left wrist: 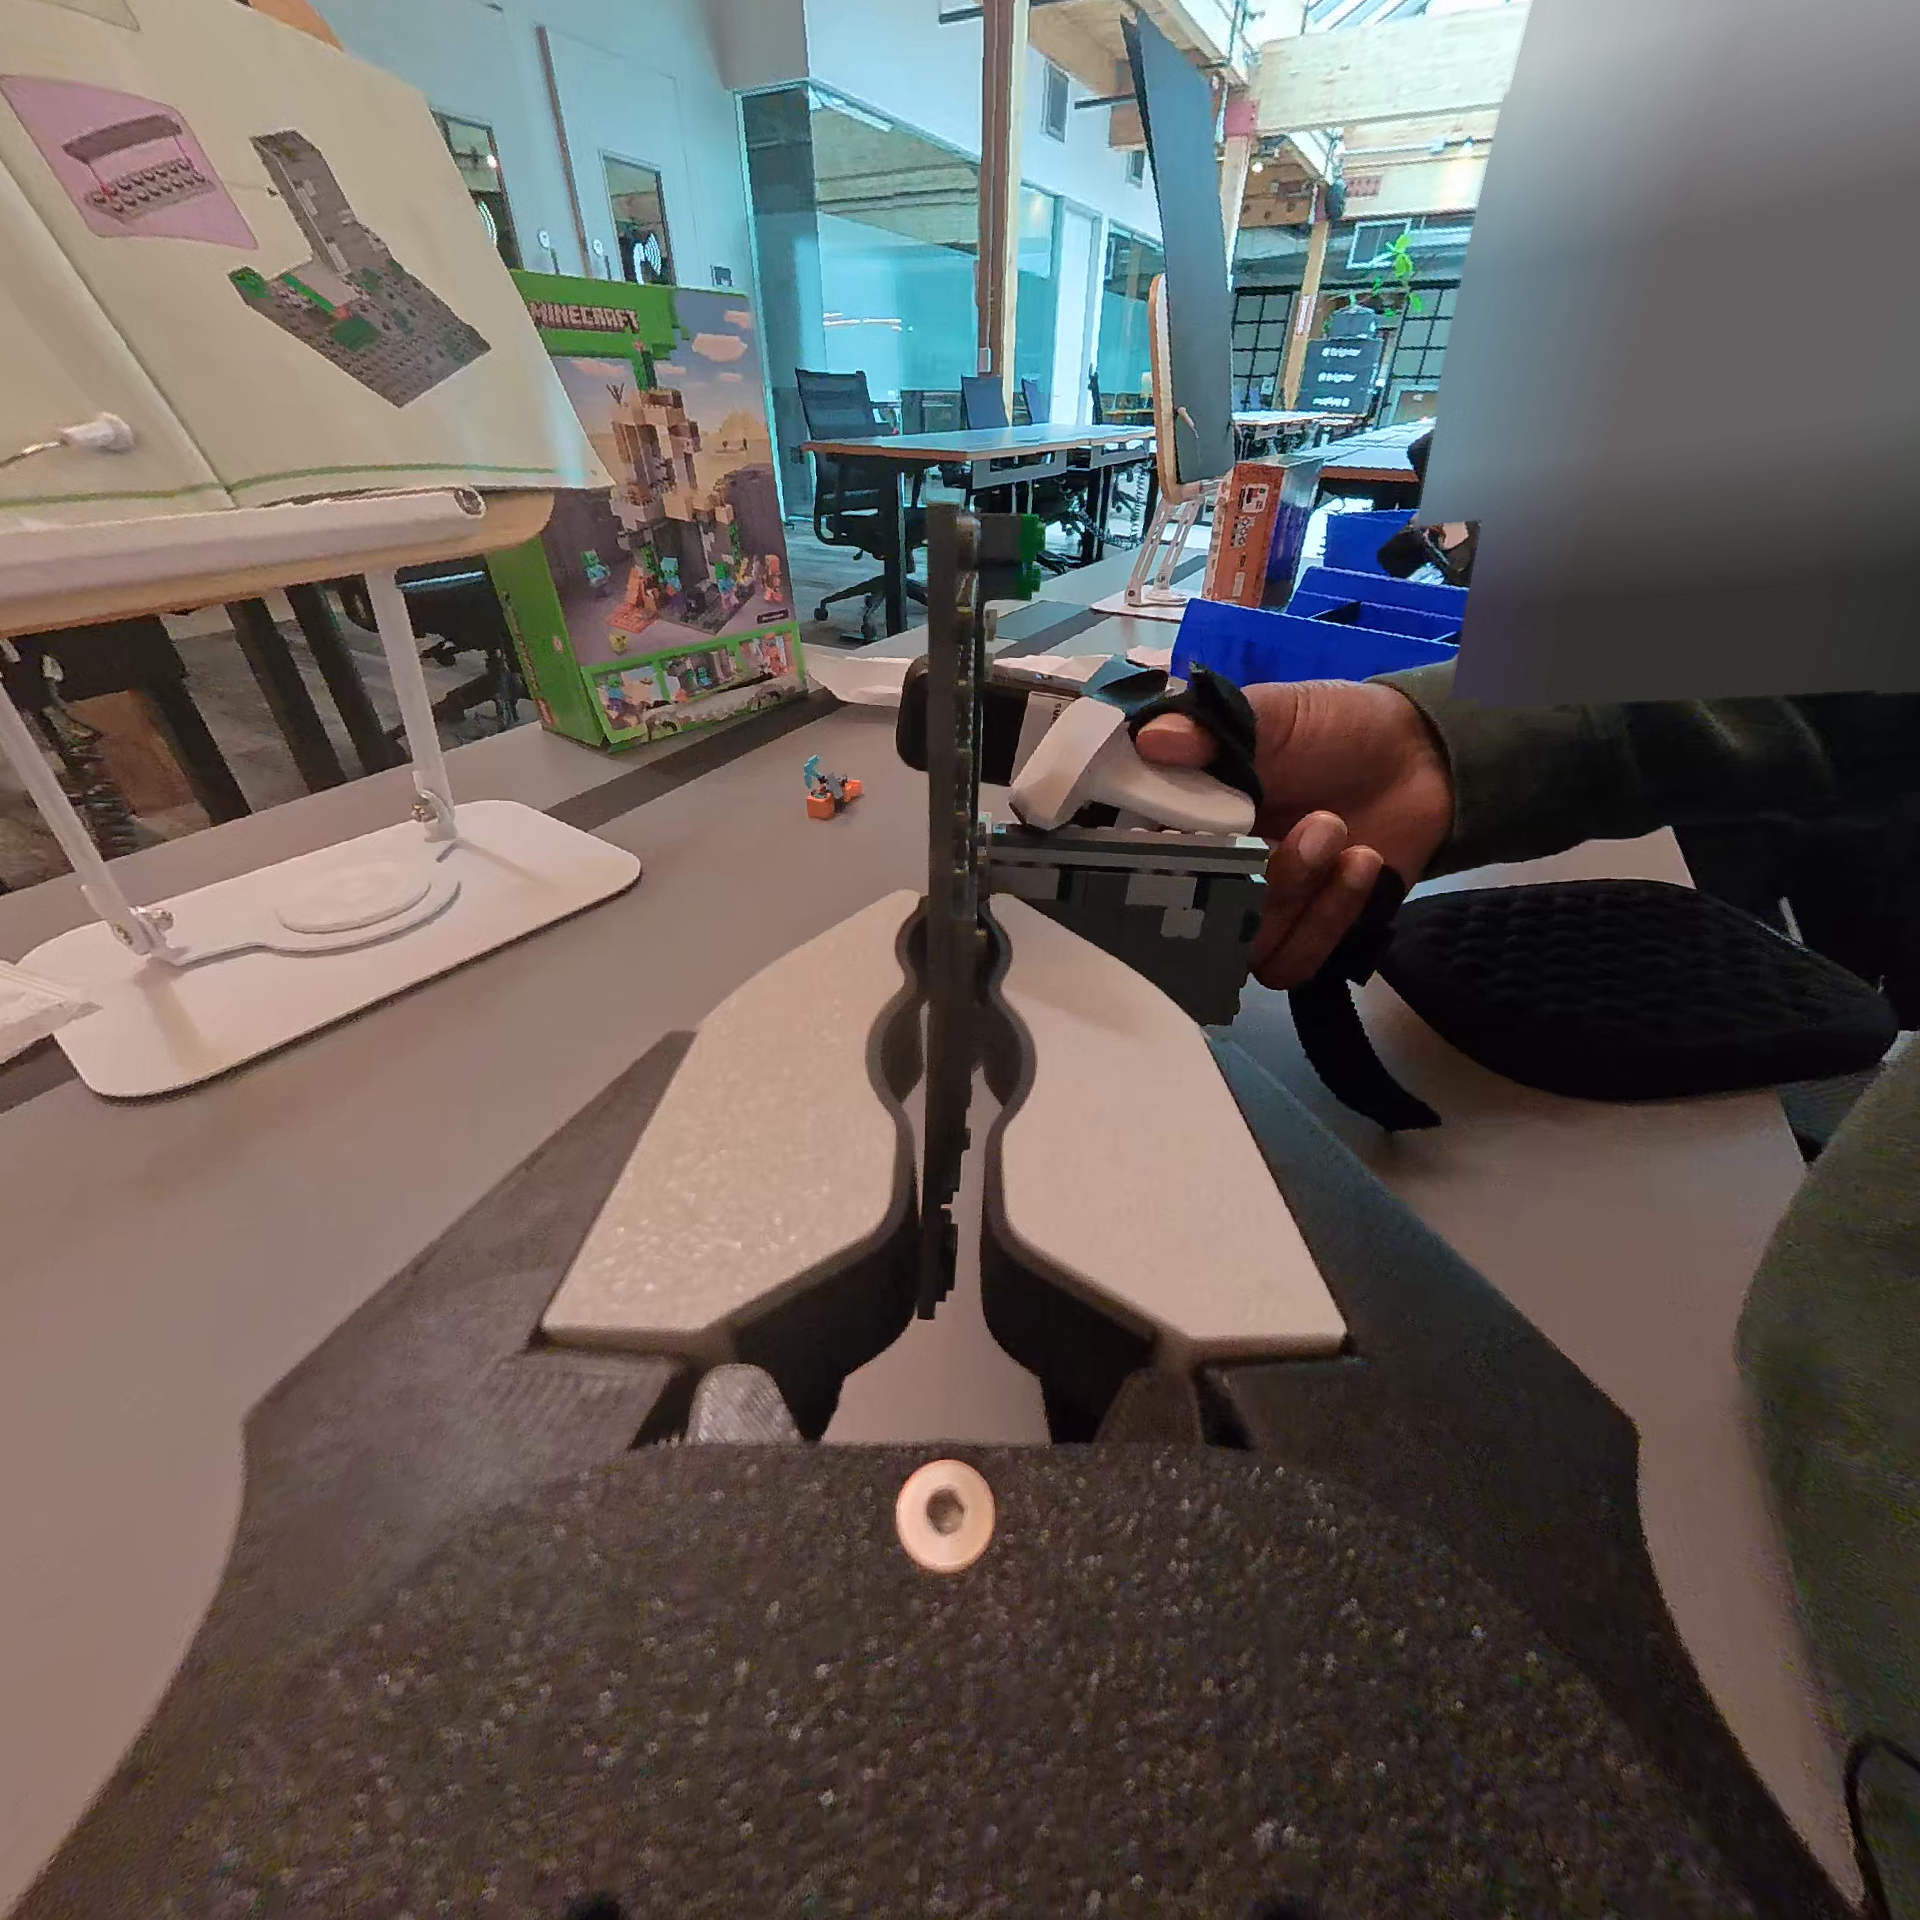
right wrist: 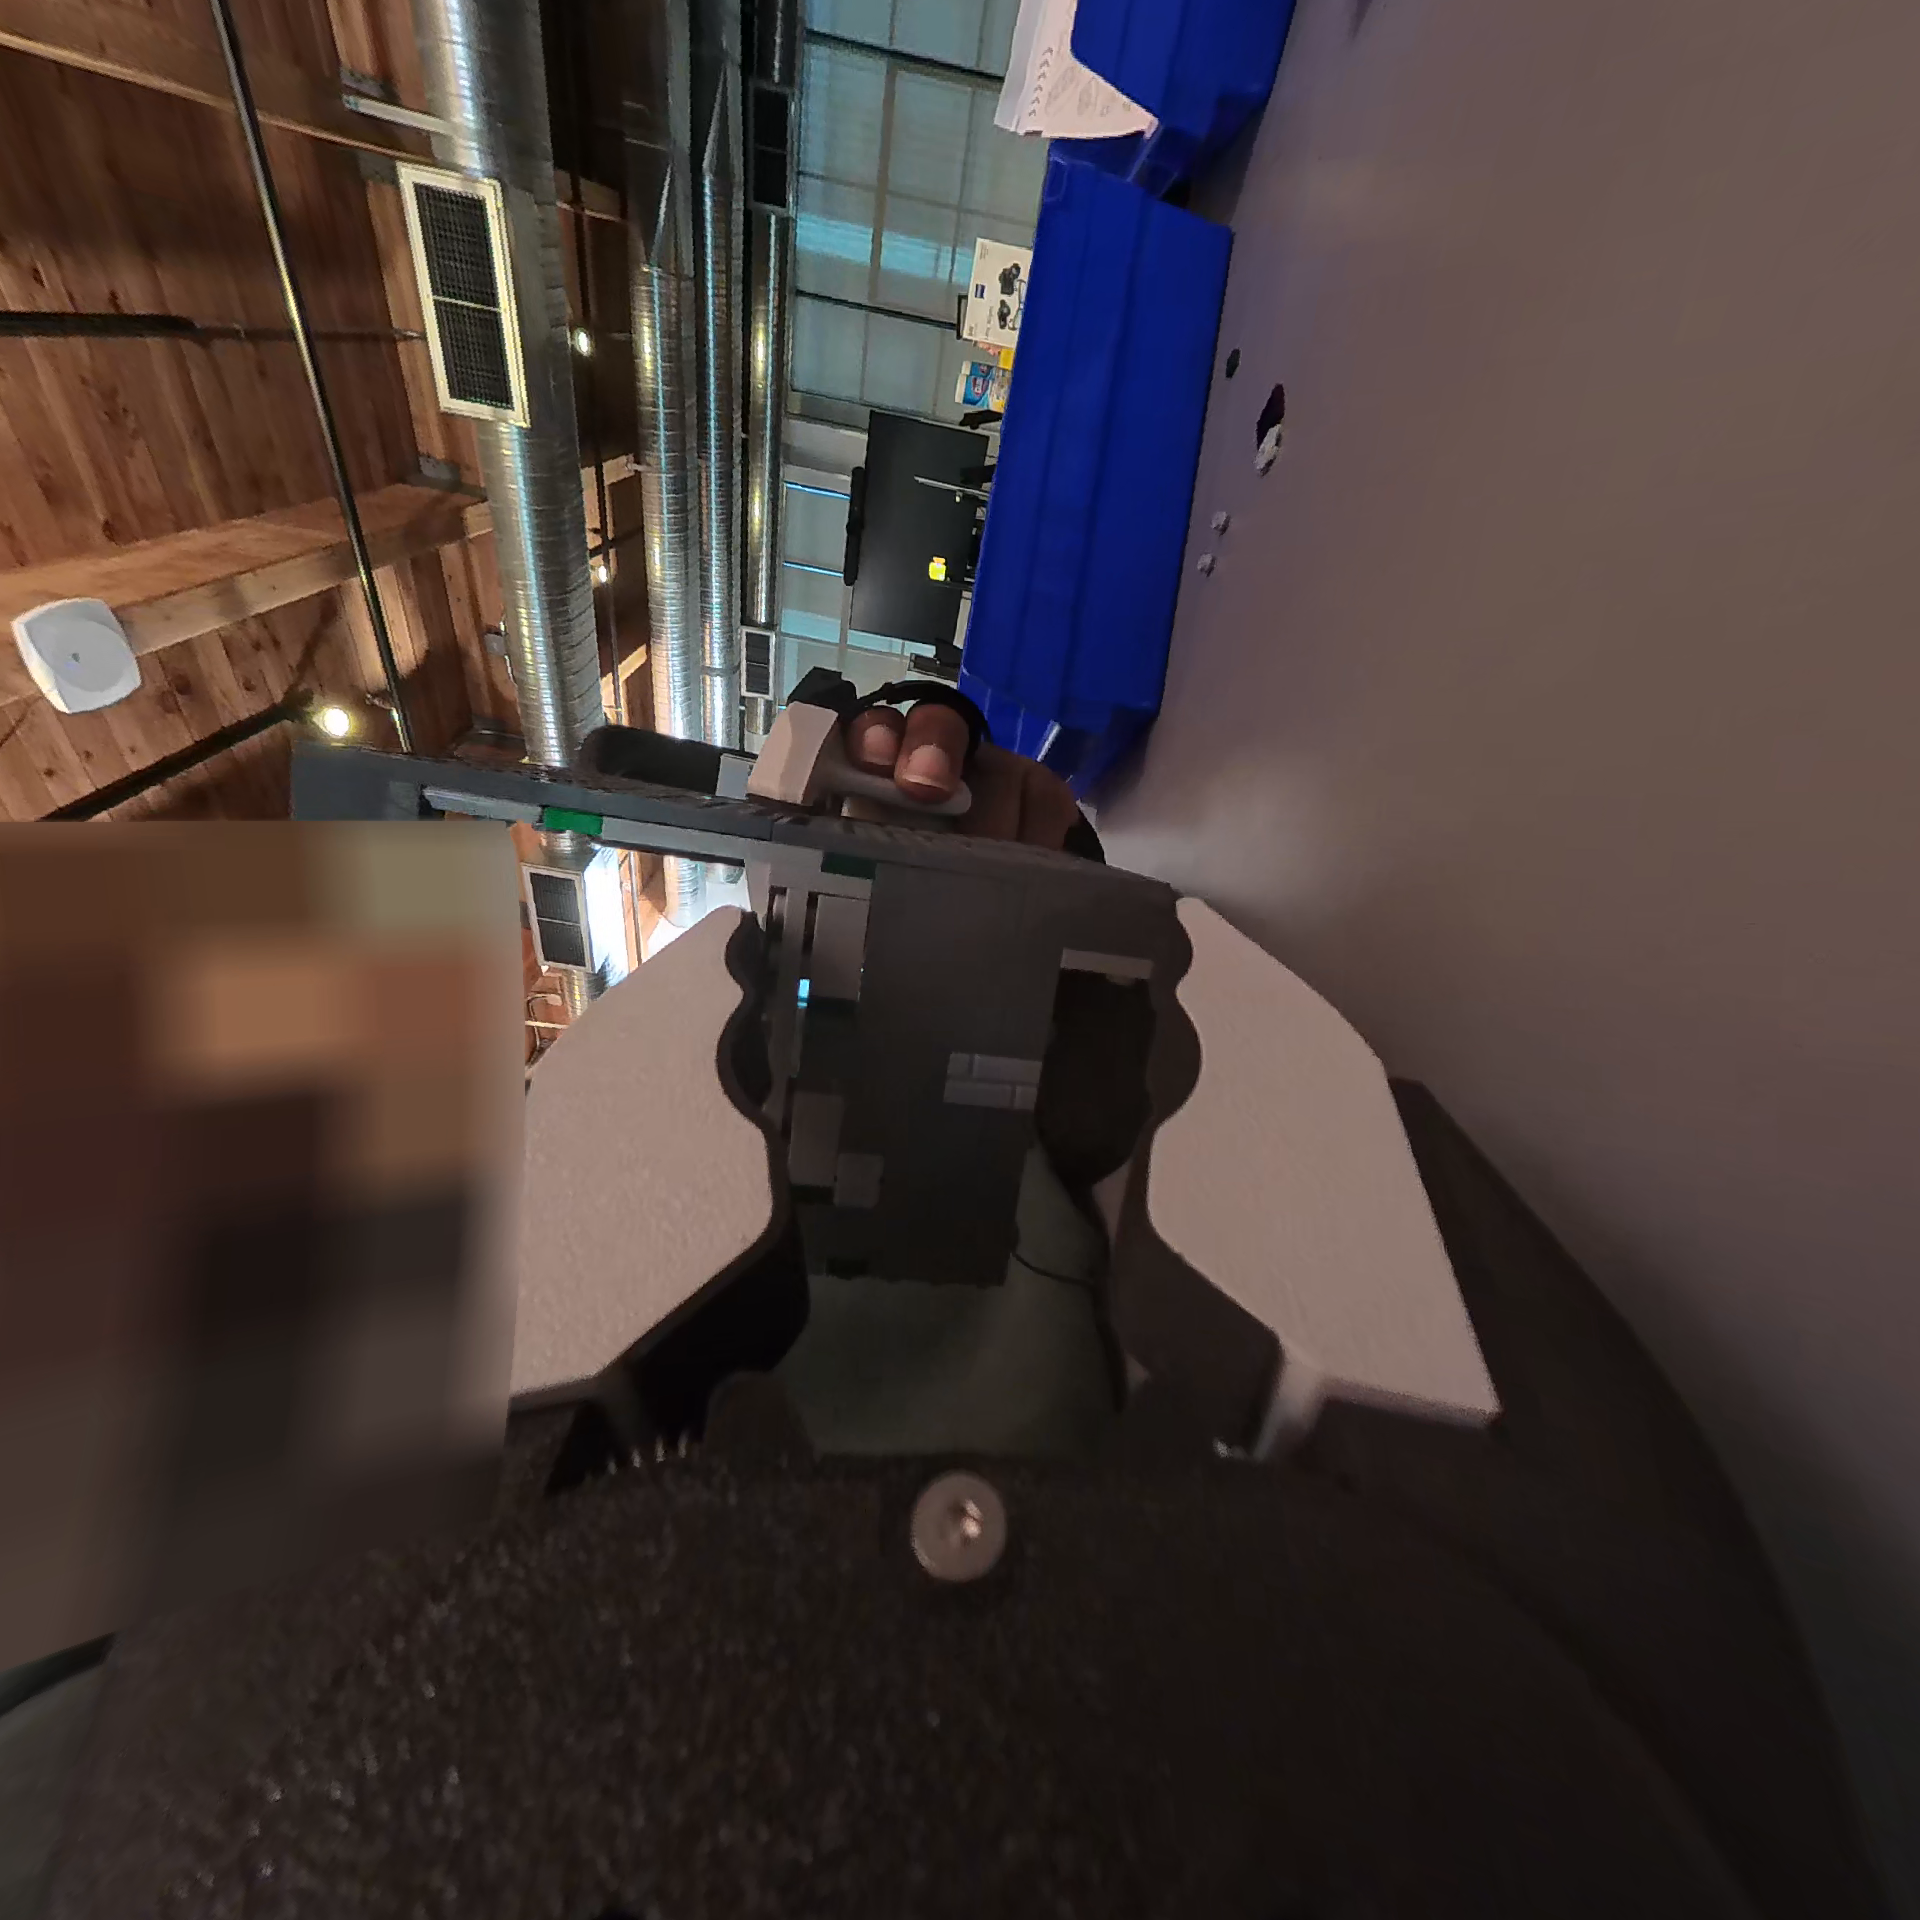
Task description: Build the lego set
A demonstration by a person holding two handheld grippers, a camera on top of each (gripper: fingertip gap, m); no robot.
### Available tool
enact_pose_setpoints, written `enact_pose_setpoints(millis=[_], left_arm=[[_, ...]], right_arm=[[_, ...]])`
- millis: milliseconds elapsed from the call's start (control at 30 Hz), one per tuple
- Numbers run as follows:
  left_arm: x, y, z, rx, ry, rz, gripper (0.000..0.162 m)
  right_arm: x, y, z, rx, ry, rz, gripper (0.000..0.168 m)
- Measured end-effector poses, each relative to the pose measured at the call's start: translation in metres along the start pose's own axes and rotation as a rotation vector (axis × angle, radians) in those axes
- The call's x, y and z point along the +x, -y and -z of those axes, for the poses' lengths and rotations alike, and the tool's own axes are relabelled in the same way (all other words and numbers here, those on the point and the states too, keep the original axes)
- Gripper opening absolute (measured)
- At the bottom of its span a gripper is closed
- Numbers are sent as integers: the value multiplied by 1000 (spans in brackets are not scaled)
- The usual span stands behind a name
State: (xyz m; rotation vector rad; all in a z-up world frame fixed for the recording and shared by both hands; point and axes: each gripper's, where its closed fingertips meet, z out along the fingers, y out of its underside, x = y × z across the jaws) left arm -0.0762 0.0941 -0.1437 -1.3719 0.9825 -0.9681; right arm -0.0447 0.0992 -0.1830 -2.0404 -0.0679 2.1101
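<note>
My left gripper (left wrist: 951, 935) is shut on a dark grey lego plate (left wrist: 951, 675) and holds it on edge, upright above the grey table. A grey block build (left wrist: 1122, 914) sticks out from the plate's right face. A person's hand (left wrist: 1340, 821) with a white and black hand-held piece lies on top of that build. The right wrist view is rolled sideways. In it my right gripper (right wrist: 966, 930) is shut on the grey block build (right wrist: 935, 1039). The plate (right wrist: 675, 805) is edge-on beyond it, and the same hand (right wrist: 925, 753) is behind the plate.
An open instruction booklet (left wrist: 260, 260) rests on a white stand (left wrist: 343, 914) at the left. The set's box (left wrist: 665, 499) stands behind it, with a small orange and blue figure (left wrist: 831, 795) nearby. Blue bins (left wrist: 1320, 623) are at the back right. A black mesh pad (left wrist: 1631, 987) lies at the right. Some 6 cm of space lies between my two pairs of fingers.
</note>
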Motion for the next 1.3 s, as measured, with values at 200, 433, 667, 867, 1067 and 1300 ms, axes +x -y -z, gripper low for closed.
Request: enact_pose_setpoints(millis=[200, 433, 667, 867, 1067, 1300], left_arm=[[4, 4, 1, 8, 2, -21, 7], [7, 4, 1, 5, -4, -33, 7], [9, 7, 2, 16, -9, -62, 7], [13, 15, 4, 39, 4, -122, 6], [15, 15, 4, 39, 10, -152, 6], [19, 16, 4, 35, 6, -177, 6]], right_arm=[[-4, -1, 1, 5, 0, 54, 74], [-5, -4, 1, 3, 4, 81, 74], [-7, -6, 1, 7, 18, 88, 74], [-16, -7, 0, 26, 51, 125, 75], [-17, -9, -1, 22, 84, 75, 76], [-18, -15, -4, -1, 104, 60, 77]])
